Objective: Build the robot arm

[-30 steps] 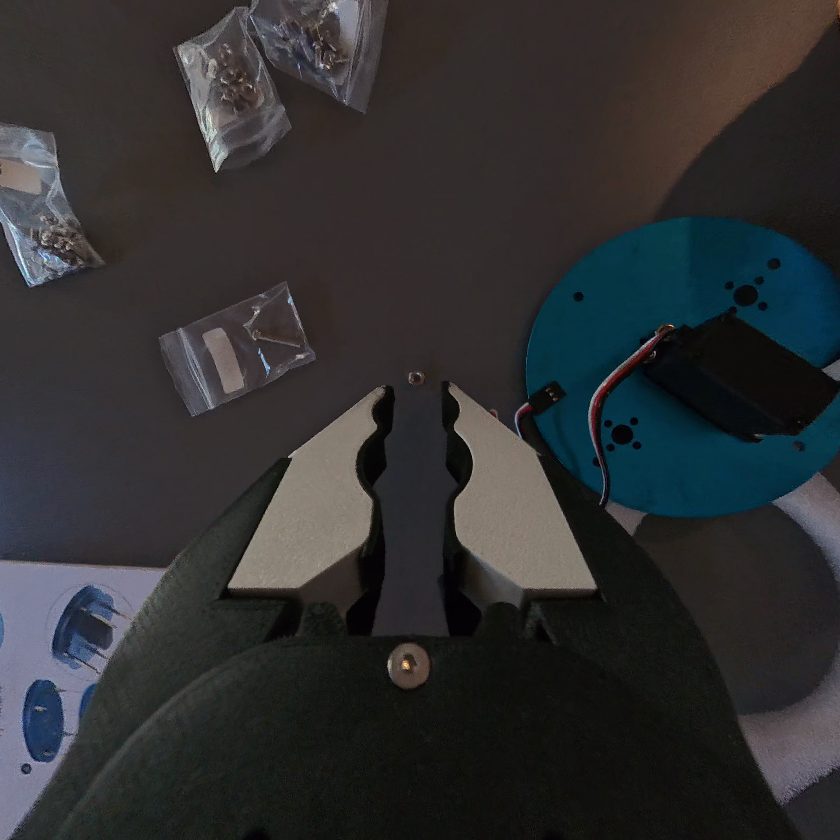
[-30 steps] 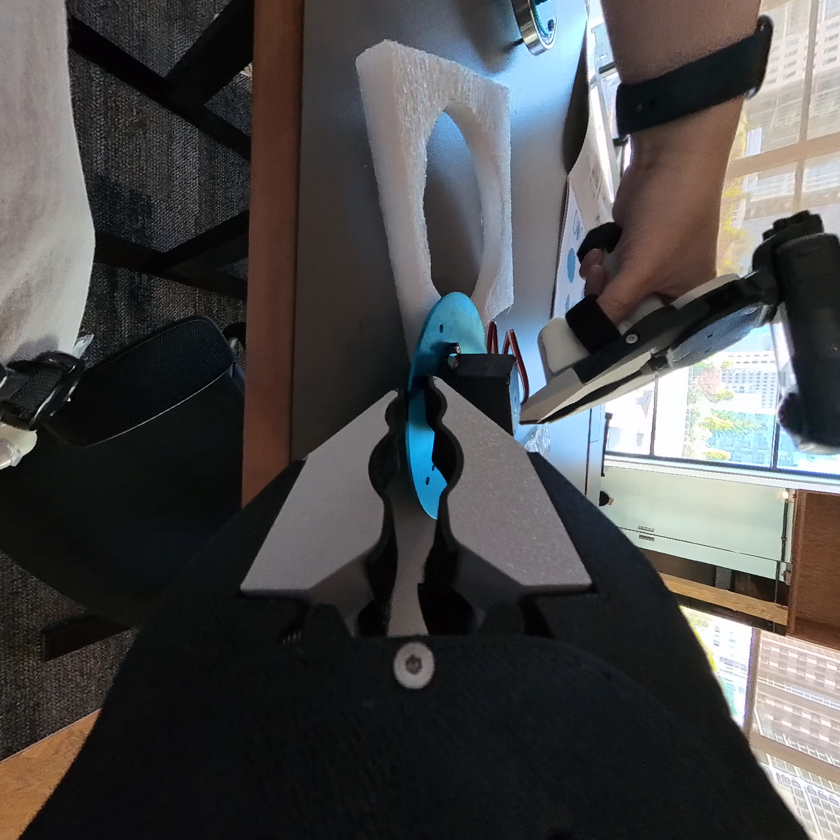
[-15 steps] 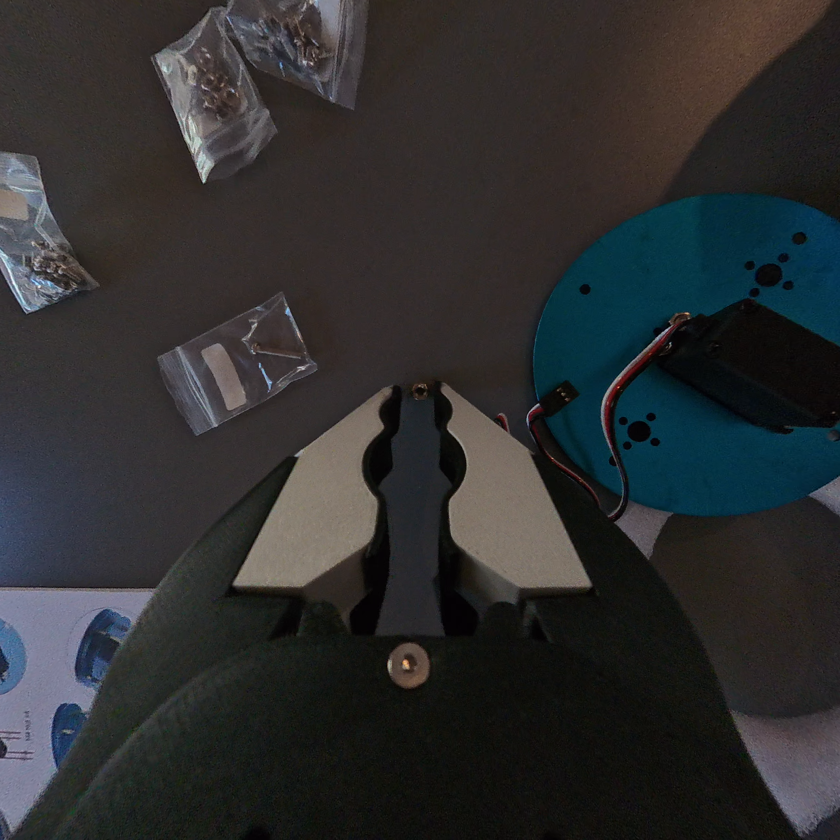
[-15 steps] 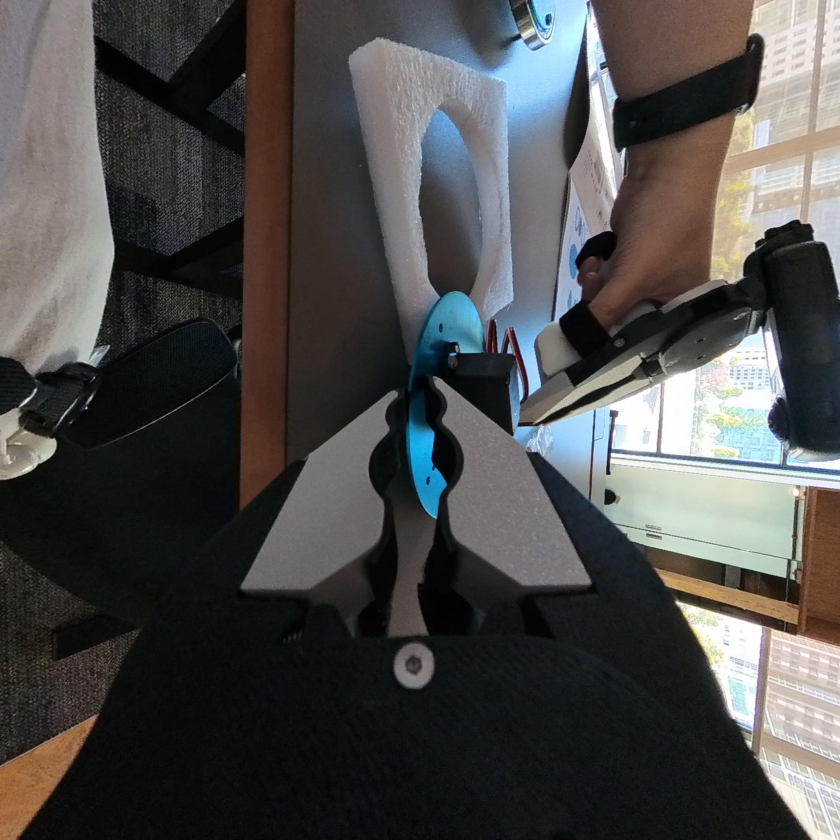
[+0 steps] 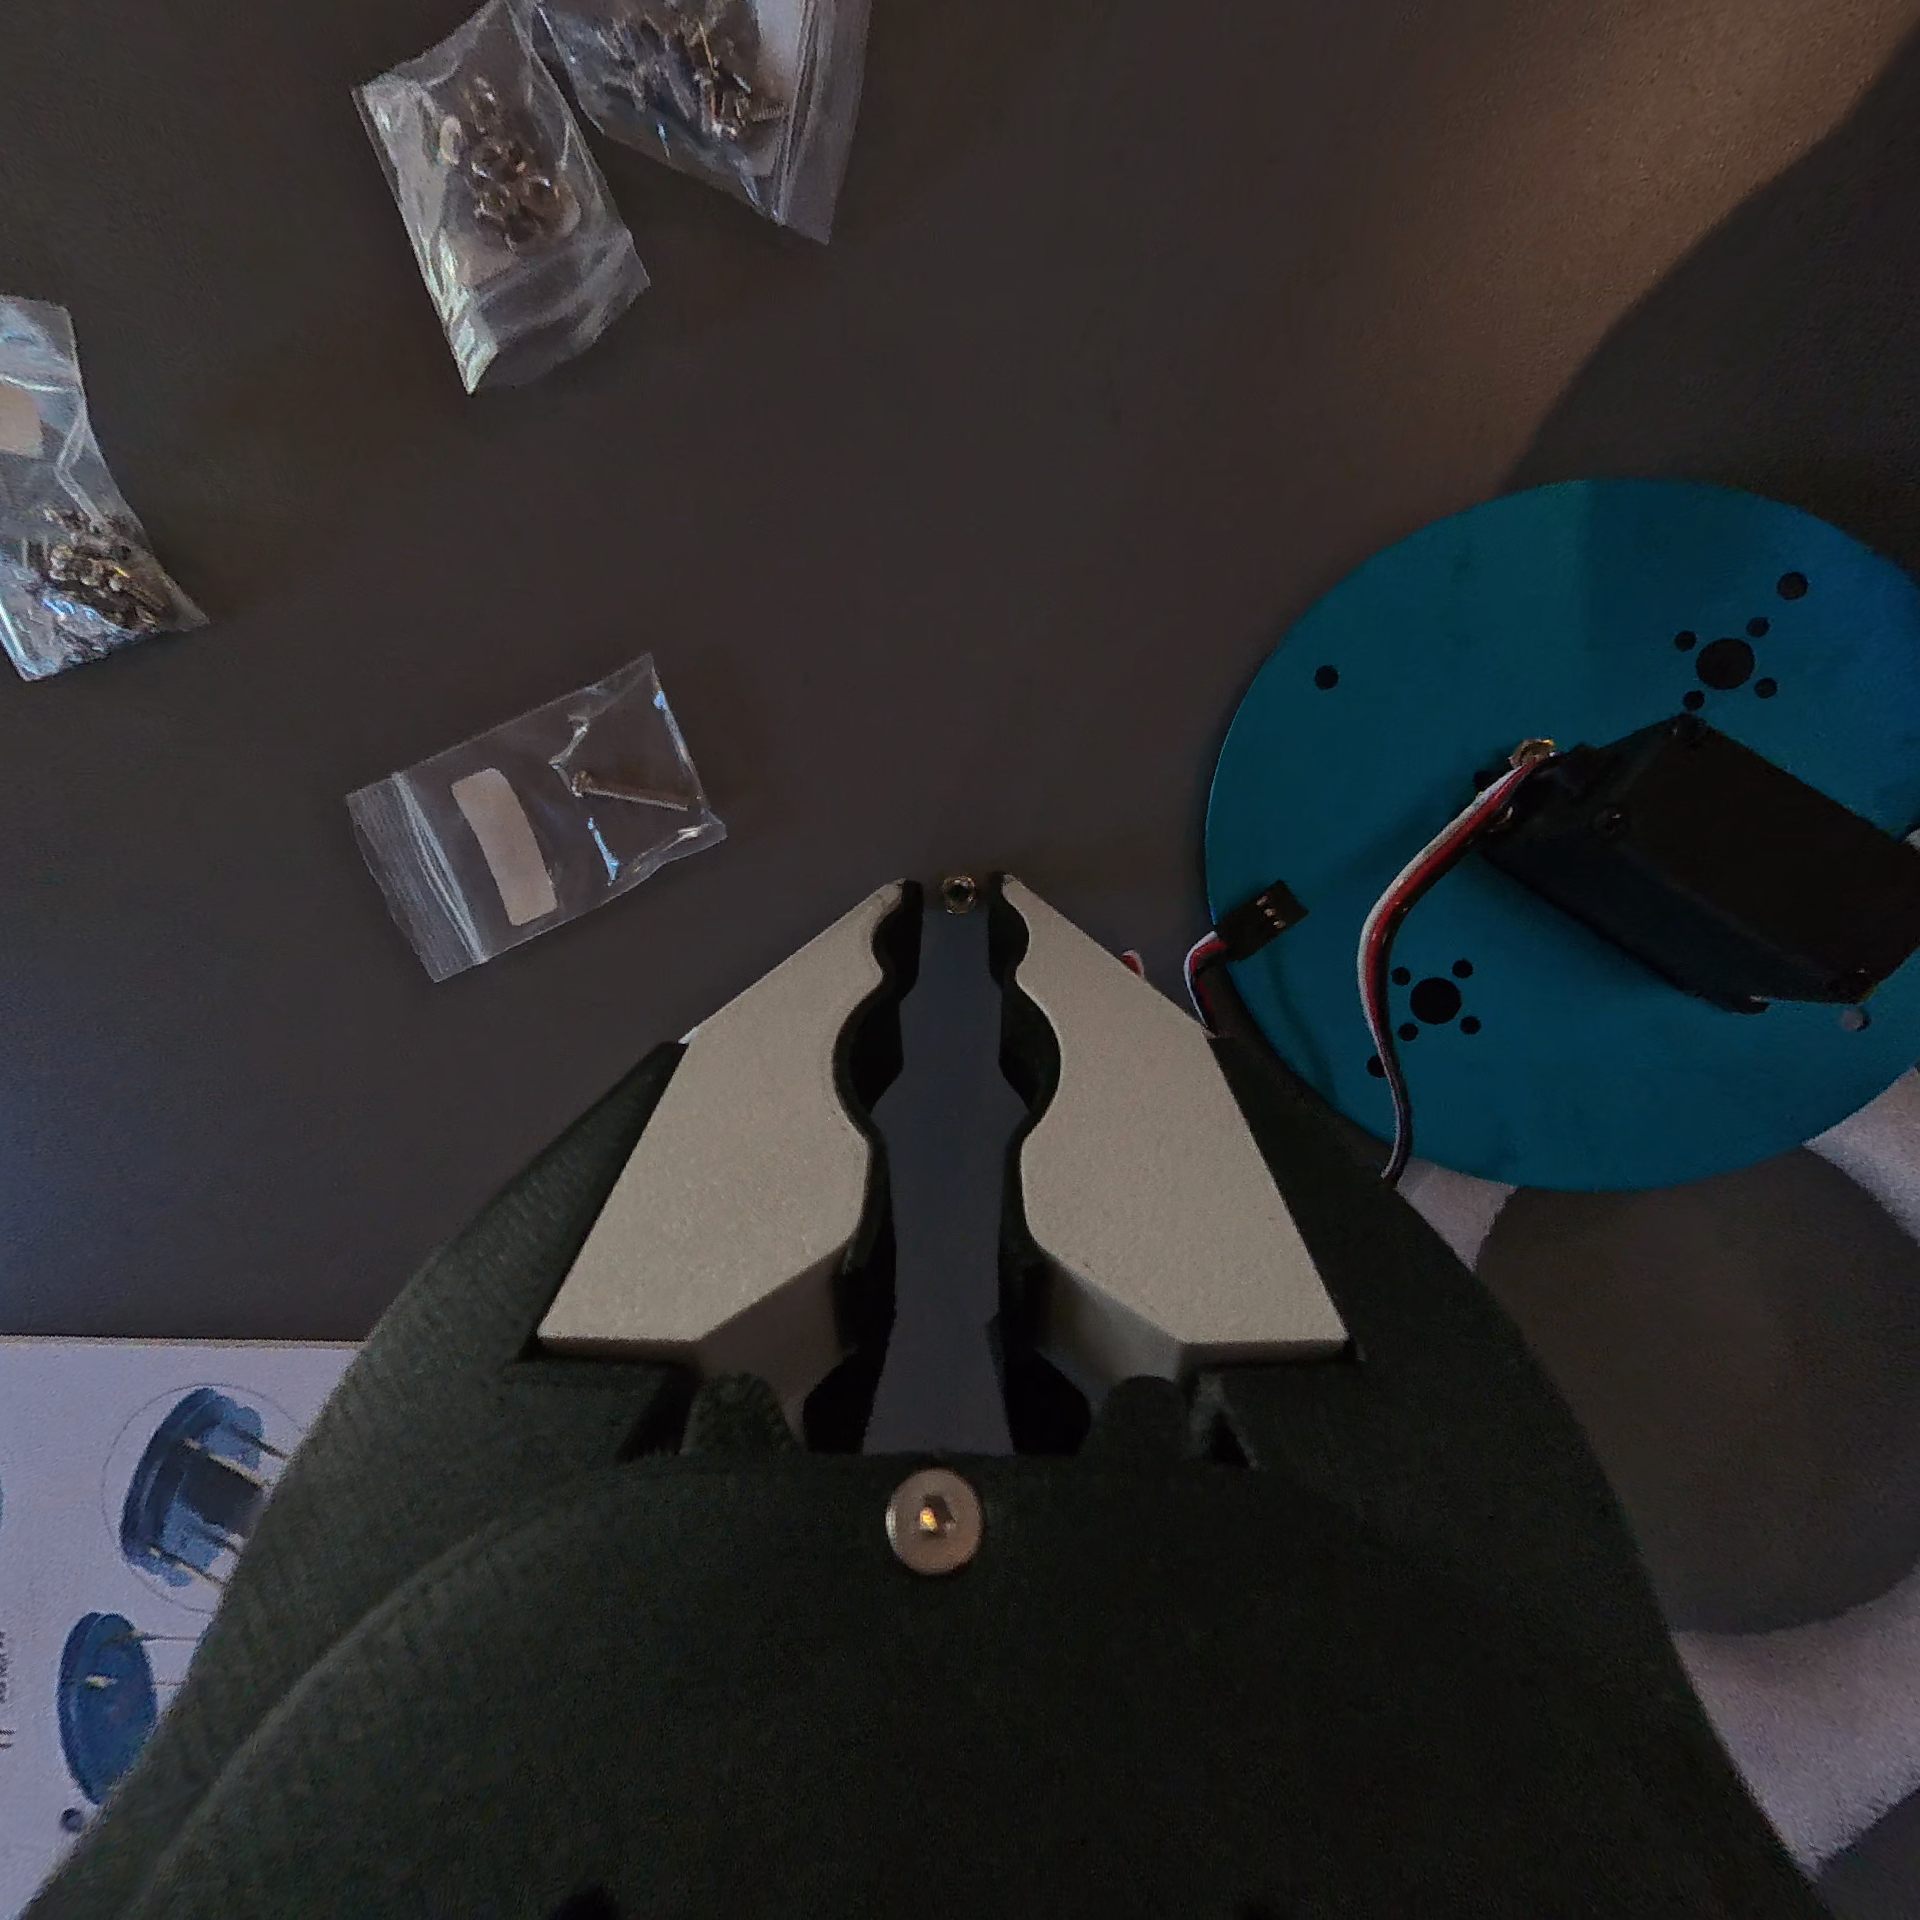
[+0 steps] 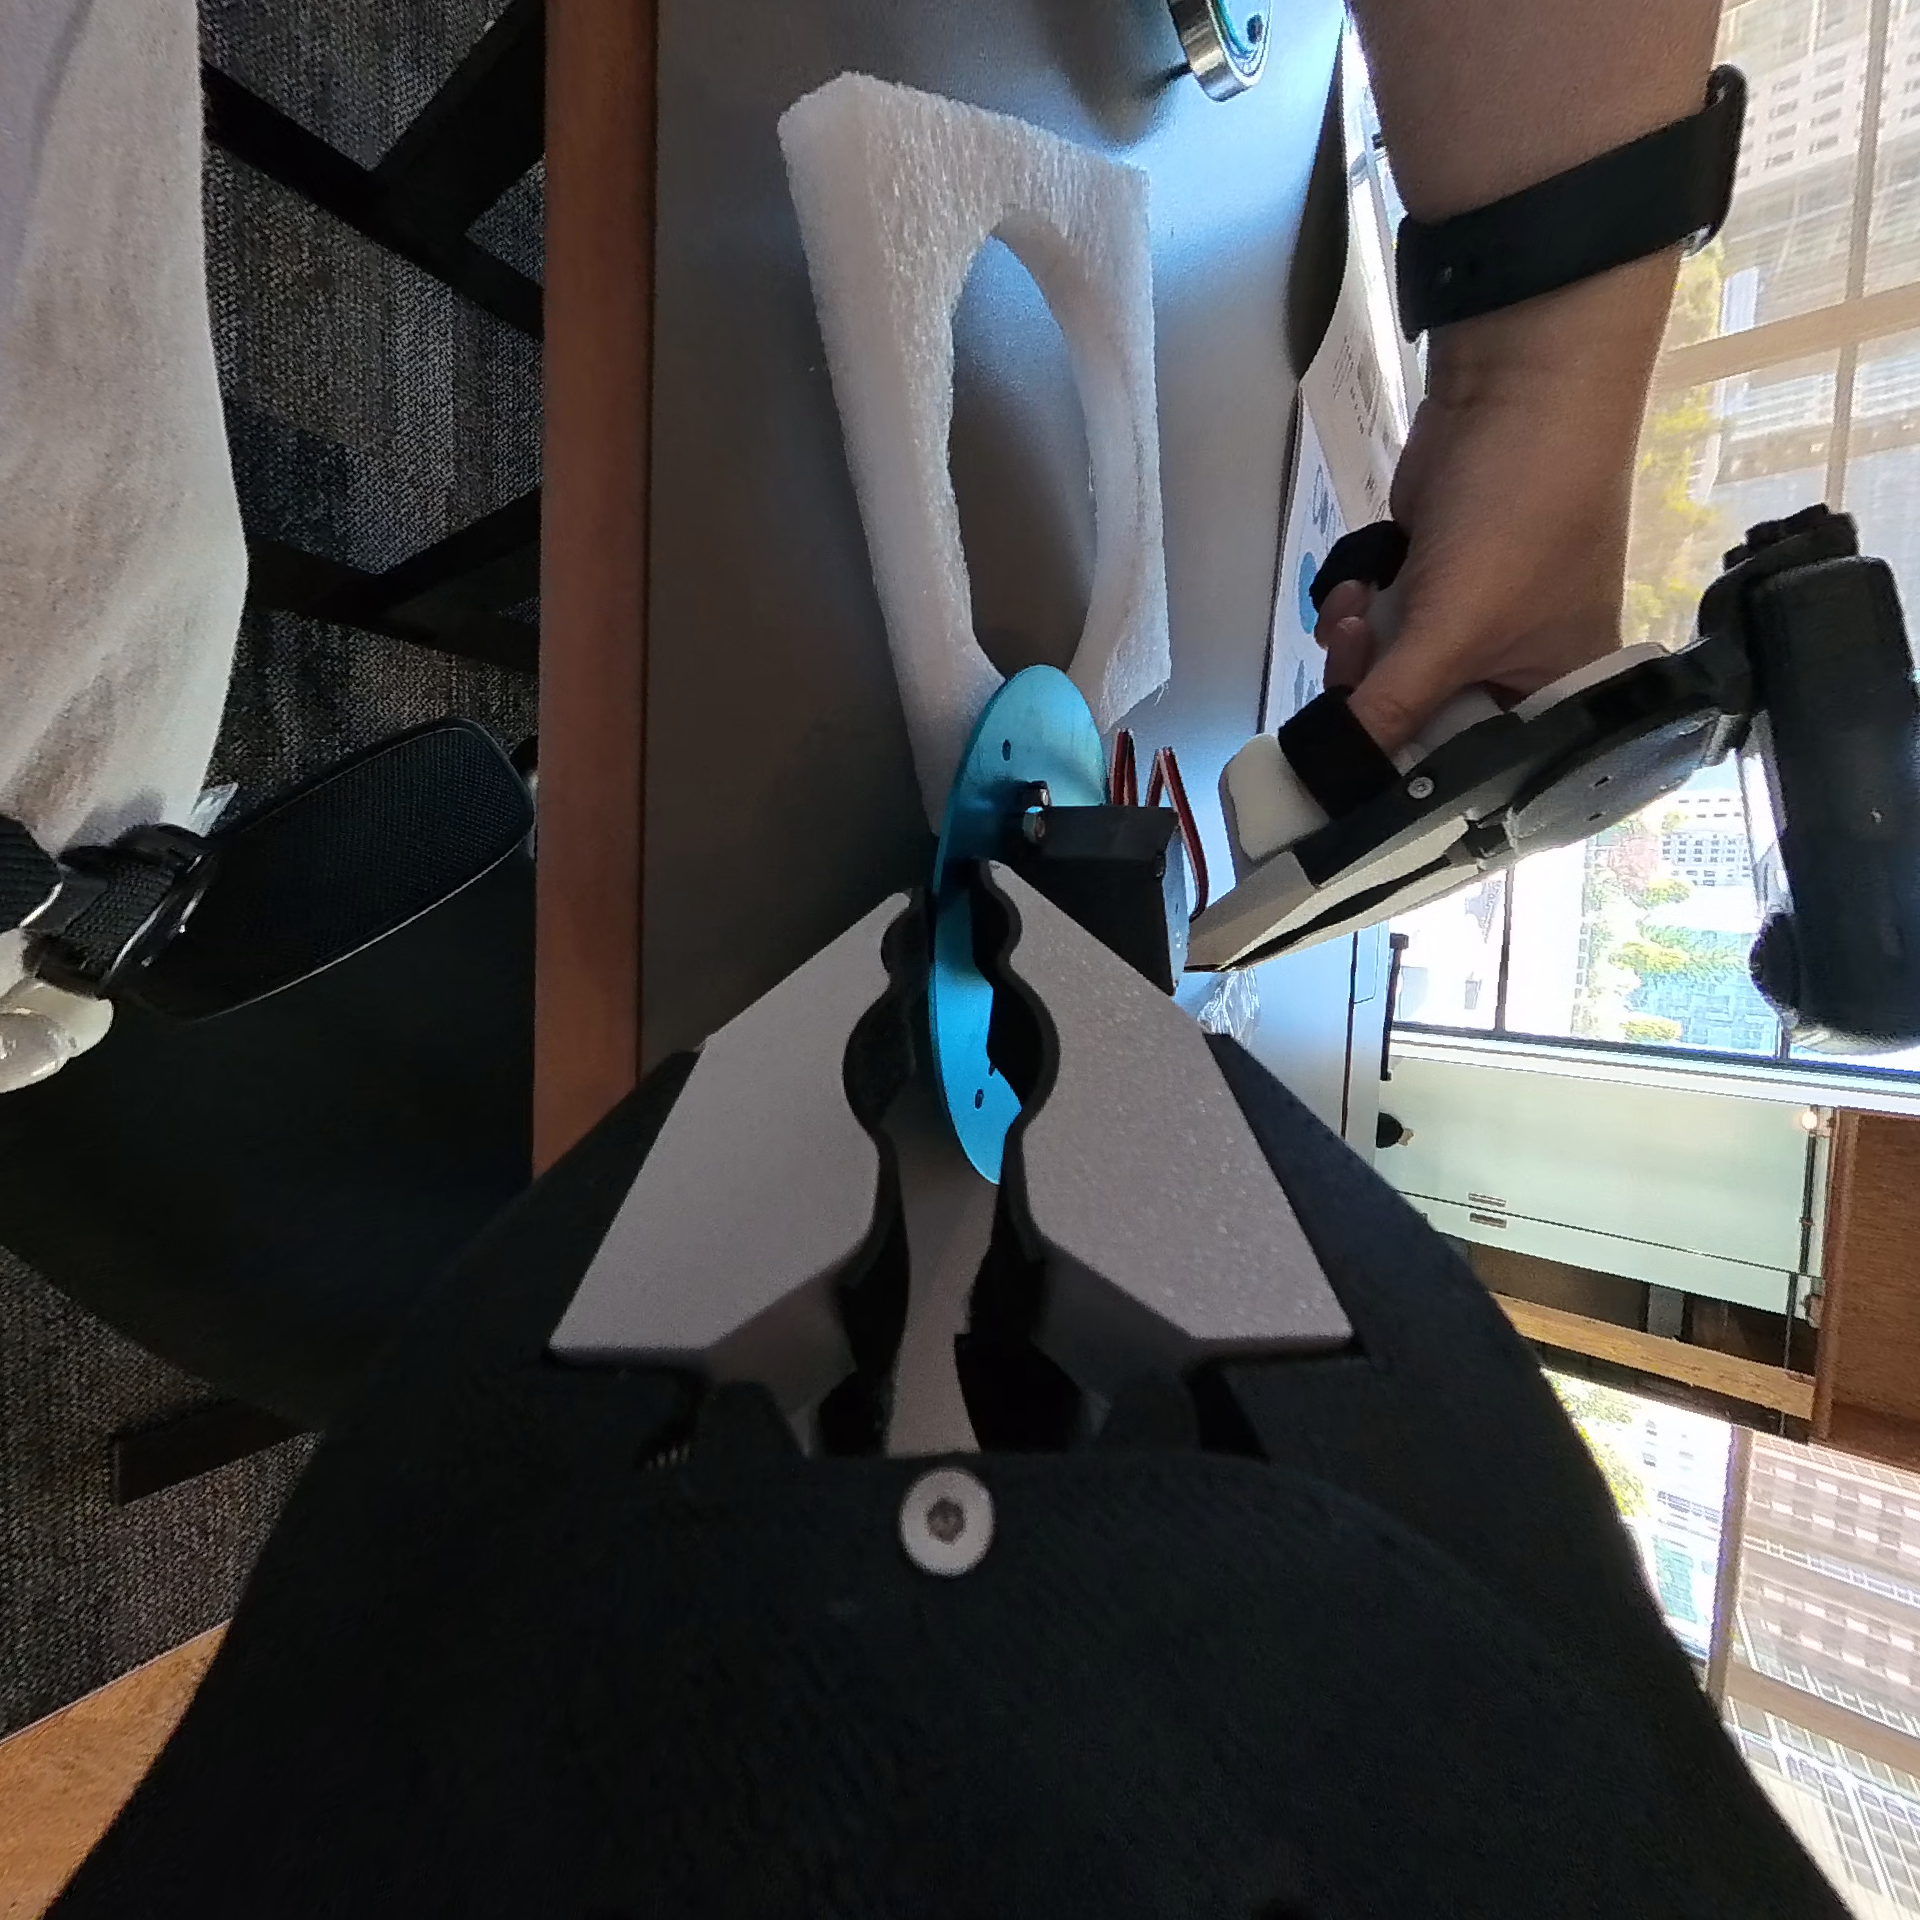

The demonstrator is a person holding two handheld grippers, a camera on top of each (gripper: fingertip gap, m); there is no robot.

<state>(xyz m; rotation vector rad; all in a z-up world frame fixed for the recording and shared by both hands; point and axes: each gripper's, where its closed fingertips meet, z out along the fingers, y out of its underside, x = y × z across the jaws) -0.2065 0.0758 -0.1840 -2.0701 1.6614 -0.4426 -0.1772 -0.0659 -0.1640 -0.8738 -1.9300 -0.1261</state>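
The left claw (image 5: 956, 891) pinches a small nut (image 5: 957, 894) on the table (image 5: 1039, 468). Clear bags (image 5: 499, 197) nearby hold screws. The right claw (image 6: 951, 883) grips the blue disc (image 6: 971, 1049).

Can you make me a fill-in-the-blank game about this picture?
1. The right gripper is clamped on the edge of a round ____ disc.
2. The small nut sits between the tips of the ____ gripper.
3. The box mounted on the disc is ____ in colour.
4. The foam block has a big ____ through it.

Missing words: blue, left, black, hole
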